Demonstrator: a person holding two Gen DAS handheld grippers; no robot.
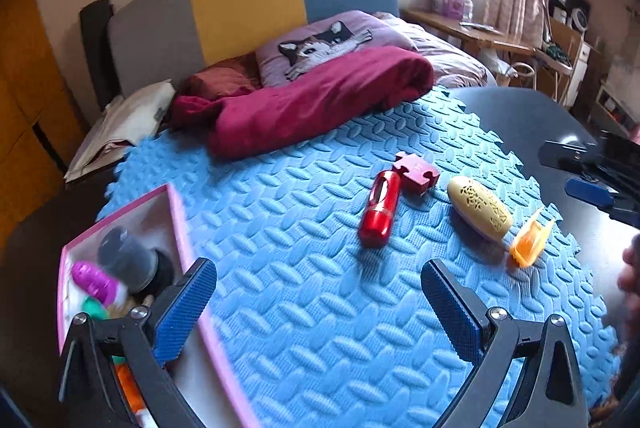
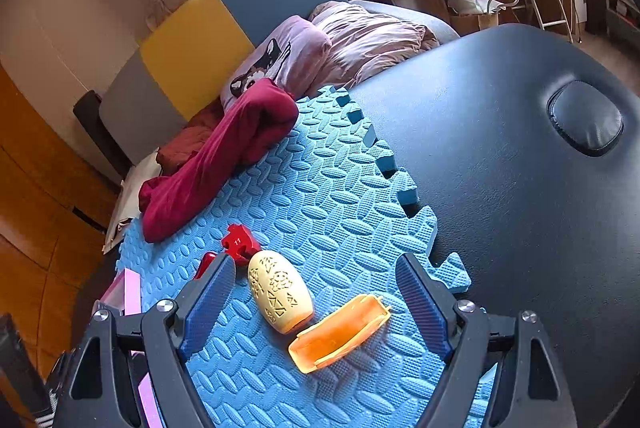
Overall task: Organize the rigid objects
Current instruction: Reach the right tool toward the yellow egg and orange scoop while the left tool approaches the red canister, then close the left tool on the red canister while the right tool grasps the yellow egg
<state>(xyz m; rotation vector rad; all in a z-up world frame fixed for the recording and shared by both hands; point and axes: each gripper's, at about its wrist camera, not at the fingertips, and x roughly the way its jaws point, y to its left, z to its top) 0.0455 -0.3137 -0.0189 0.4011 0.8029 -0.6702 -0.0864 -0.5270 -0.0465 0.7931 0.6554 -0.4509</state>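
Left tool (image 1: 318, 302) gapes empty above blue mat (image 1: 304, 308), beside pink box (image 1: 176, 211).

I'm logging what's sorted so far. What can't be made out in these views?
- Pink box, left wrist view: its contents are motion-blurred and partly behind the left gripper.
- Red cylinder, right wrist view: mostly hidden by the right gripper's finger.
- Red puzzle piece: marking unreadable there.

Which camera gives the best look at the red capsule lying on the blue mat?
The left wrist view. There the red capsule lies in full view on the mat, touching the red puzzle piece. In the right wrist view only a sliver shows behind the hand-held gripper's left finger.
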